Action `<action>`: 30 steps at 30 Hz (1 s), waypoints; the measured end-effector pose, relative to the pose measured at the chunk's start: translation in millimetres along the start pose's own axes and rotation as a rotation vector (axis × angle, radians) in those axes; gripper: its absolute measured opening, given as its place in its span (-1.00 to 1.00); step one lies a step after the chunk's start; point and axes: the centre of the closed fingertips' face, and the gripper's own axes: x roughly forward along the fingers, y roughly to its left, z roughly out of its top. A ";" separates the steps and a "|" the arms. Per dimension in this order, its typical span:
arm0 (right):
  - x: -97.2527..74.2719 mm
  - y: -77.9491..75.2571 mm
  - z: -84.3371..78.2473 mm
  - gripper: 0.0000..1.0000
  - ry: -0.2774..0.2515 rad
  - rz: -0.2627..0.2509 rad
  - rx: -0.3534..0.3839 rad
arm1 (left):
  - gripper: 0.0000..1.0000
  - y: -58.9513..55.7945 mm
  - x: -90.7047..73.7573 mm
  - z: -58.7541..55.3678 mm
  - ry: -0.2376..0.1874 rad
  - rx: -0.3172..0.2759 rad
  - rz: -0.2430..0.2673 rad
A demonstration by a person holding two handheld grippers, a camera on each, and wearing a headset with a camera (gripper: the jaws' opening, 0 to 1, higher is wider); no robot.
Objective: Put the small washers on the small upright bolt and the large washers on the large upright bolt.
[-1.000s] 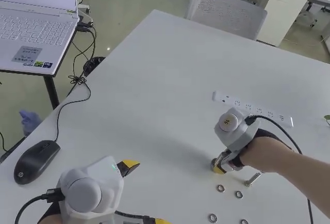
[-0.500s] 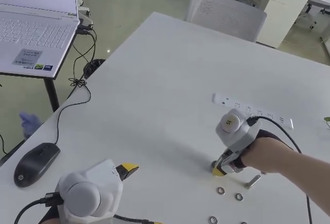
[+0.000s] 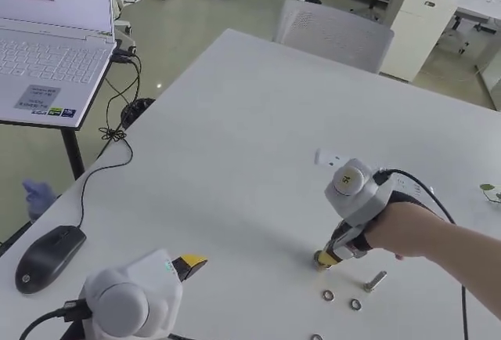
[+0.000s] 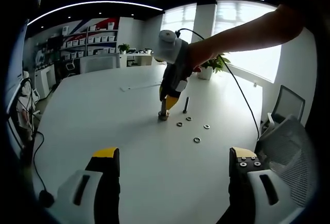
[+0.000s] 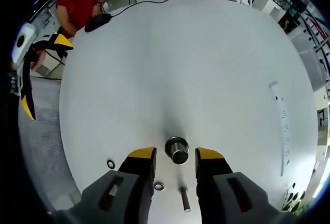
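Your right gripper [image 3: 327, 257] is spread and empty, its jaws either side of the large bolt [image 5: 177, 150], which stands upright on the table [image 3: 235, 144]. A nudge from either jaw could tip it. Your left gripper [image 4: 172, 154] is released and empty, well apart. The washers [image 4: 197, 140] lie loose near the bolt, and the small bolt [image 3: 374, 281] appears to lie flat, which blocks its washers.

White table [image 3: 235, 121]; left gripper [image 4: 174, 153] & right gripper [image 5: 175, 156] grey w/ yellow tips; silver washers [image 3: 328, 295]; dark metallic upright bolt [image 5: 177, 149]; black mouse [image 3: 48, 255] lower left
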 end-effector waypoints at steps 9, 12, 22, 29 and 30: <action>-15.7 2.8 1.4 -0.36 -0.015 -0.007 0.002 | 0.75 -2.4 -4.9 6.9 -0.010 0.010 0.004; -20.8 4.7 2.3 -0.37 -0.021 -0.008 0.004 | 0.75 -3.2 -6.0 8.2 -0.011 0.013 0.003; -30.1 15.1 2.3 -0.38 -0.024 -0.007 -0.006 | 0.74 -7.8 -11.1 7.3 -0.011 0.012 0.003; -37.3 25.6 0.5 -0.38 -0.027 -0.008 -0.018 | 0.74 -10.0 -13.5 8.2 -0.017 0.013 0.004; -38.0 26.7 0.1 -0.38 -0.027 -0.009 -0.019 | 0.74 -10.2 -13.7 8.2 -0.017 0.014 0.005</action>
